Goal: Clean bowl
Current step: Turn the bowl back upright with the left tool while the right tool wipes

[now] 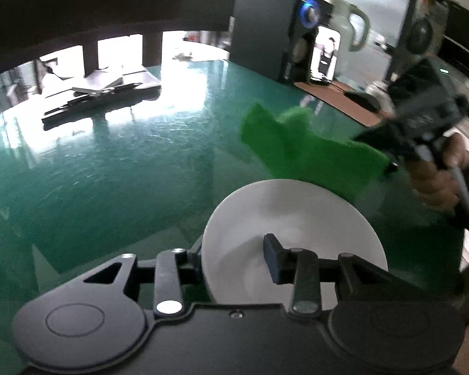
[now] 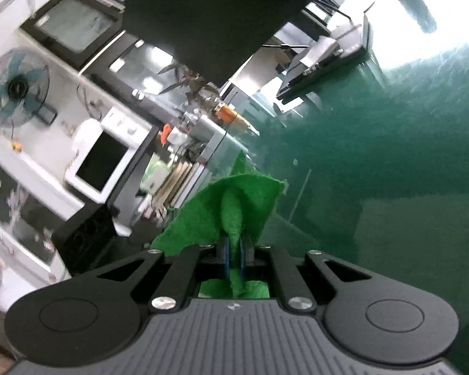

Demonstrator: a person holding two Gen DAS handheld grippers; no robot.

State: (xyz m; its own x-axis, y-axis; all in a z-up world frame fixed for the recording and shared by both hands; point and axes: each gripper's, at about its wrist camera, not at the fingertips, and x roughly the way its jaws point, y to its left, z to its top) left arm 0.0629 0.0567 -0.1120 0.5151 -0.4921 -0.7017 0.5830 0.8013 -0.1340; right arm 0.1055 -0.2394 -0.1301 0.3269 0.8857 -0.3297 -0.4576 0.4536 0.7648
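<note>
Left tool point(image 1: 234, 257) straddles white ceramic bowl point(image 1: 292, 218) rim, not pinching; right tool point(image 2: 234, 250) pinches green cloth point(image 2: 234, 206). Next: re-clamp rim, wipe inside.

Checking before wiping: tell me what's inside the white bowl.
One finger of the left gripper sits inside the white bowl. The visible interior looks bare; the gripper hides its near part.

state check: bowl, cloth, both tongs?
bowl: white, upright on the green table, rim between the left tongs' fingers
cloth: green, crumpled, lifted off the table
left tongs: straddling the bowl rim, grip unclear
right tongs: shut on cloth
</note>
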